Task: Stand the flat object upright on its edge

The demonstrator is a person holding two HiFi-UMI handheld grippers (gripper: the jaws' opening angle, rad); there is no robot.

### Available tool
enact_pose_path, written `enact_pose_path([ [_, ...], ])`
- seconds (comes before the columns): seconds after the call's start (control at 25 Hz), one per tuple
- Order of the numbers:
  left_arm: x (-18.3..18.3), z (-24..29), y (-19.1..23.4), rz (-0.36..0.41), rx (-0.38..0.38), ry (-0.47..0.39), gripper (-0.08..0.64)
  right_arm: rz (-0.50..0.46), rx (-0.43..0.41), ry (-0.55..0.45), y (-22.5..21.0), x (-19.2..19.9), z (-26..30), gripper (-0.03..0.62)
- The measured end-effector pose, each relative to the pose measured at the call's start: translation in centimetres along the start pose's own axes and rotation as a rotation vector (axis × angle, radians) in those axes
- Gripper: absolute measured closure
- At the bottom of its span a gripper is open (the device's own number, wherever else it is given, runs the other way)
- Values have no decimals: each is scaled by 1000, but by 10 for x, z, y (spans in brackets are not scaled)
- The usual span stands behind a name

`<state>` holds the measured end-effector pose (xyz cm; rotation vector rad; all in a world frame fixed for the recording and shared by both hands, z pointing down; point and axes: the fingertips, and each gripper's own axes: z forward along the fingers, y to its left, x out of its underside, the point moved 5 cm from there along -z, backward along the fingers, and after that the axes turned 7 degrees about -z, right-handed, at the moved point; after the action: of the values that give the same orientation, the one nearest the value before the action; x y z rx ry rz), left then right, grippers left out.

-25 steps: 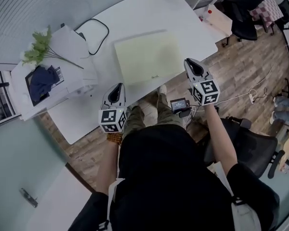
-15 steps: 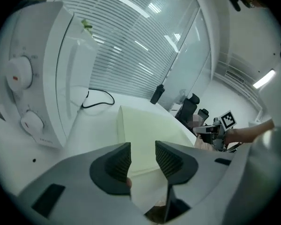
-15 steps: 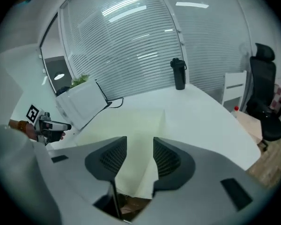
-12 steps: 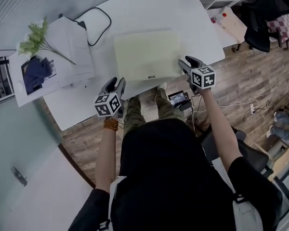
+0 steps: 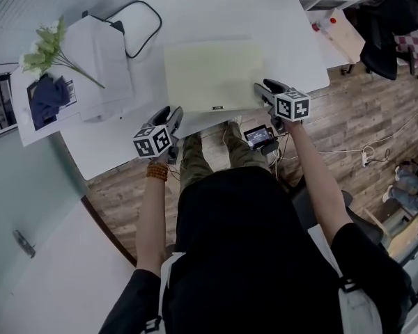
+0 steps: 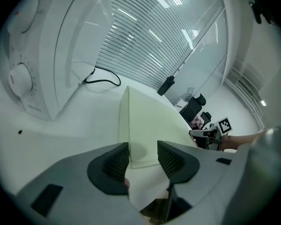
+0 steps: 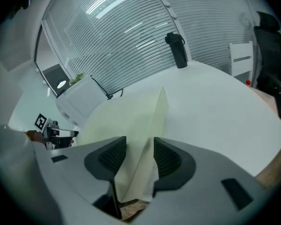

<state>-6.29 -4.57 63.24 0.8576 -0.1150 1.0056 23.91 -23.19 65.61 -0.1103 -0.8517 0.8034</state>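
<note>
**Pale board flat on the surface, a hand-held gripper at each near corner**

A flat object (image 5: 212,75) is seen lying flat on the white surface (image 5: 216,12), its near edge close to the surface's front edge. It is a rectangular panel of pale yellow-green with a plain, matte face. A small dark mark (image 5: 218,107) is carried at the middle of its near edge. In the right gripper view a side face of the same pale colour is shown, so some thickness can be made out.

The left hand-held gripper (image 5: 174,111) is held at the panel's near-left corner. In the left gripper view its jaws are seen apart, with that corner of the flat object (image 6: 150,125) in the gap and not pinched.

The right hand-held gripper (image 5: 262,88) is held at the near-right corner. Its jaws are likewise parted, and the panel's corner (image 7: 131,125) is seen running between them with space left on the outer side.

Behind and to the left of the panel a looped black cable (image 5: 141,26), a white box (image 5: 101,54) and a green sprig (image 5: 47,44) are found. A dark bottle (image 7: 178,50) is stood at the far edge.
</note>
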Motion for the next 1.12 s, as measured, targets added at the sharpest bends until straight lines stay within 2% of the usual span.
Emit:
enact_pose_path([
  [0.24,-3,5,9,-19,8,19,365,72,-80,-25,0,0,1,420],
  [0.68,0,14,16,-73,4,72,383,85,-63,2,-2,0,5,429],
  [1.0,-2,17,18,-60,-2,148,393,67,-29,17,1,-3,3,439],
  [1.12,-3,18,18,-81,13,164,393,55,-17,13,5,-8,0,440],
])
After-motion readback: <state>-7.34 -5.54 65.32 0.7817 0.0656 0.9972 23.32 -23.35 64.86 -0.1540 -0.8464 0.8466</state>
